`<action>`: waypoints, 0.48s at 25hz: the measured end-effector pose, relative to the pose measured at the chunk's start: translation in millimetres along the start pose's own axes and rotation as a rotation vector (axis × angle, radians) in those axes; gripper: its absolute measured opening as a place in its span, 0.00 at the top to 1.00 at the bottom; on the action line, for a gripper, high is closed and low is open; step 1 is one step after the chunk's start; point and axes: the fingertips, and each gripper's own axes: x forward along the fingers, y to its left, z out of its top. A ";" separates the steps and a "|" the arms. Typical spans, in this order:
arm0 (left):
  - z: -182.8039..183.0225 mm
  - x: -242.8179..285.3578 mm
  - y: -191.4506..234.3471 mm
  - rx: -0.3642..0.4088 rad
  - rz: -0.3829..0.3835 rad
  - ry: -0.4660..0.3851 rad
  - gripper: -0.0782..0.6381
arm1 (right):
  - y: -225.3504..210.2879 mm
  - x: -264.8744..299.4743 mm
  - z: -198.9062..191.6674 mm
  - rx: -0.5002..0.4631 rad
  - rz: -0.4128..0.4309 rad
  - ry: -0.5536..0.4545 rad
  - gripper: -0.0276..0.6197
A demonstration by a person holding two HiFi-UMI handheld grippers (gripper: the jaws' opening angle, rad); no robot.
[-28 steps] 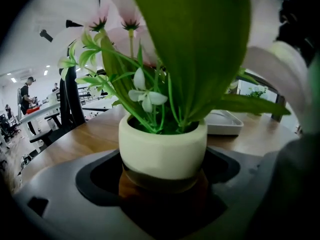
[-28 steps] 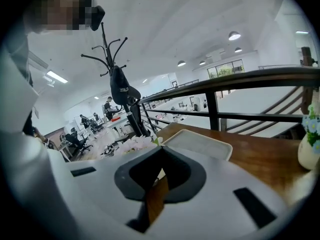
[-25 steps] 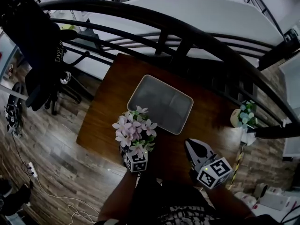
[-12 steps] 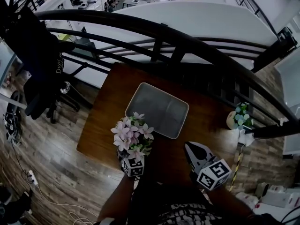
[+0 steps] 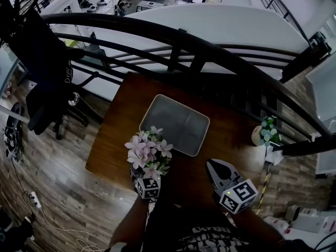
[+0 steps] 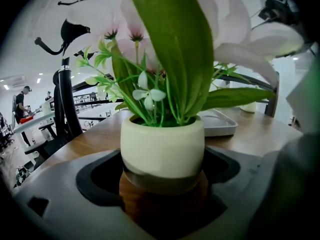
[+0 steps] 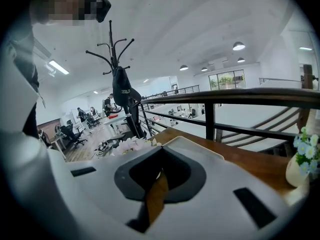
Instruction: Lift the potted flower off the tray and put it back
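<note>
The potted flower (image 5: pixel 149 152), pink blooms in a cream pot (image 6: pixel 162 149) with a grey band, stands at the near left of the wooden table (image 5: pixel 118 135), just off the near left corner of the grey tray (image 5: pixel 176 124). My left gripper (image 5: pixel 146 173) is shut on the pot, one jaw on each side; the flowers hide its tips from above. I cannot tell whether the pot rests on the wood or hangs just above it. My right gripper (image 5: pixel 213 166) is shut on nothing, to the right of the flower and near the tray's near right corner (image 7: pixel 200 151).
A small vase of blue flowers (image 5: pixel 264 131) sits at the table's right edge. A dark curved railing (image 5: pixel 199 41) runs behind the table. A coat rack with a dark garment (image 5: pixel 44 72) stands on the floor to the left.
The head view has shifted a little. The flower, the tray and both grippers keep nearly the same places relative to each other.
</note>
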 end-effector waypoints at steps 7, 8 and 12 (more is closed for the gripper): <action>21.3 -3.4 6.5 -0.006 0.007 -0.051 0.21 | 2.7 0.9 4.0 -0.004 -0.001 -0.007 0.96; 27.7 -3.3 7.4 -0.009 0.007 -0.064 0.21 | 2.0 1.0 3.8 -0.003 -0.003 -0.008 0.96; 52.3 -0.1 7.7 -0.012 -0.005 -0.097 0.21 | -3.4 -1.2 -2.7 0.018 -0.015 -0.021 0.96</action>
